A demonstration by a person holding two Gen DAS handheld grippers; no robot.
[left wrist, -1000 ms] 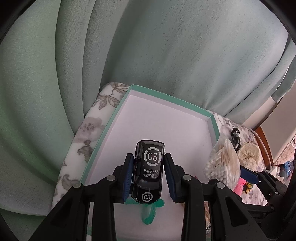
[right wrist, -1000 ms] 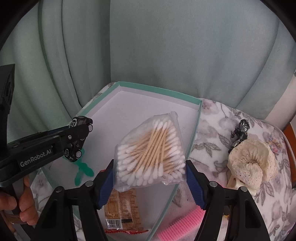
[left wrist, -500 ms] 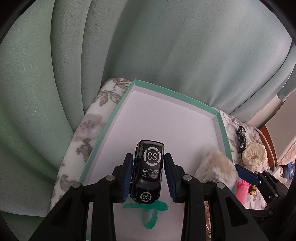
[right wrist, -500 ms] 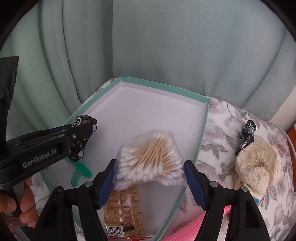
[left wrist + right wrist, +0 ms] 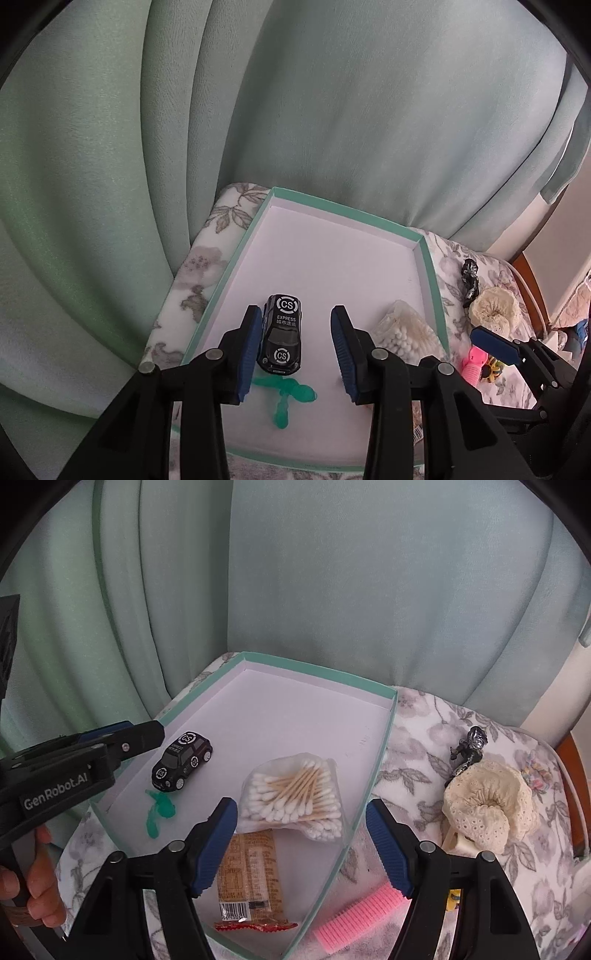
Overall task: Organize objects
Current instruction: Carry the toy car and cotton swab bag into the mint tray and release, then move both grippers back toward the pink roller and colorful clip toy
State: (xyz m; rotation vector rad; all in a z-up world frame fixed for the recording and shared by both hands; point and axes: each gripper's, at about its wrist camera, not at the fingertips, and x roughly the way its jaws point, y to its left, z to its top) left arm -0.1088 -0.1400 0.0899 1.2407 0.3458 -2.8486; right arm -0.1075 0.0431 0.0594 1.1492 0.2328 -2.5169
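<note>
Your right gripper hangs with its jaws spread wide, nothing between the blue pads. Your left gripper is likewise parted; the toy car sits between its fingers on the tray floor, close against the left pad and clear of the right one.

Nearest in the right wrist view: a pink comb on the floral cloth, just outside the tray's near-right wall. Inside the teal-rimmed tray, at the near end, a snack packet in orange wrap lies flat, barcode end toward you. Just beyond it, the bag of cotton swabs rests on the white floor, its near edge overlapping the packet's far end, between and just past your right fingers.

Left of the swabs, well apart, a green plastic piece lies on the tray floor. The black car, marked "CS" and "EXPRESS", stands on its wheels touching the far side of that piece. Your hand on the left gripper's handle shows at the lower-left edge.

Off the tray to the right: a cream lace item on the cloth, and a small dark figurine touching its far edge.

The far half of the tray is bare white. Behind everything, a pale green curtain.
</note>
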